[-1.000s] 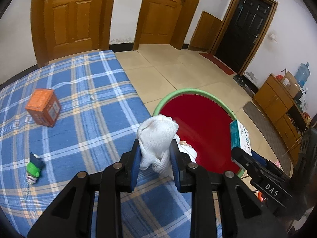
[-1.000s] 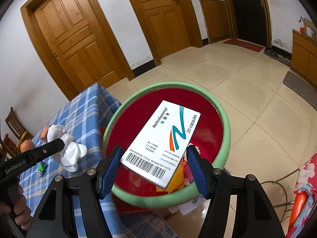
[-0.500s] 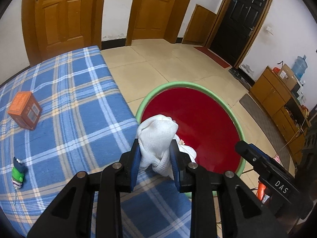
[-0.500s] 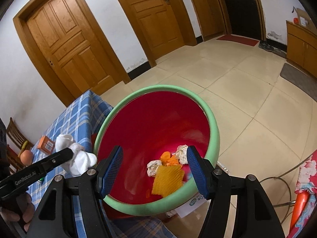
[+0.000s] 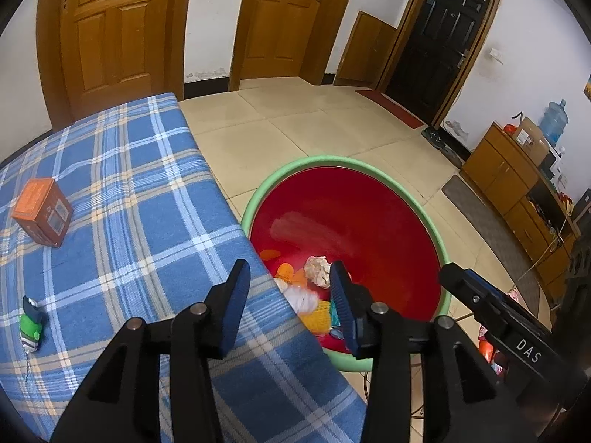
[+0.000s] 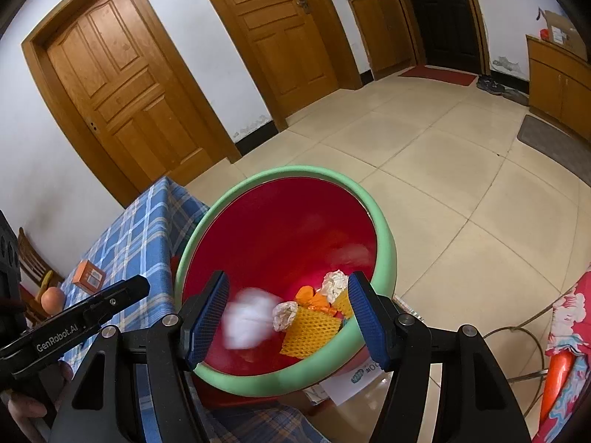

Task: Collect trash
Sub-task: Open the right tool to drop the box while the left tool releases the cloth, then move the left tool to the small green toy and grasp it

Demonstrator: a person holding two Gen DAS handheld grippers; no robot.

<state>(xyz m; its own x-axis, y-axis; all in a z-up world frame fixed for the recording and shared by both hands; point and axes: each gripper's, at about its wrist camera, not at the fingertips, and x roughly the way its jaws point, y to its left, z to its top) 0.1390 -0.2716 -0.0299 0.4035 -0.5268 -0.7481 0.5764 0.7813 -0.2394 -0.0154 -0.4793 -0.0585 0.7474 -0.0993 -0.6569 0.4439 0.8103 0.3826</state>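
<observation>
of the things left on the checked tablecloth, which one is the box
The orange box, standing far back on the cloth. The other item, a small green and black object, lies nearer the camera by the left edge.

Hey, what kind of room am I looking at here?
Most likely a lived-in home's main room: wooden panel doors along a white wall, a table under a blue plaid cloth, a wooden cabinet bearing a water jug.

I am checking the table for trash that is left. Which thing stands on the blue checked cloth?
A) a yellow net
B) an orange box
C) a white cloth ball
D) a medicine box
B: the orange box stands on the blue checked cloth, while the yellow net and the other scraps lie inside the red bin.
</observation>
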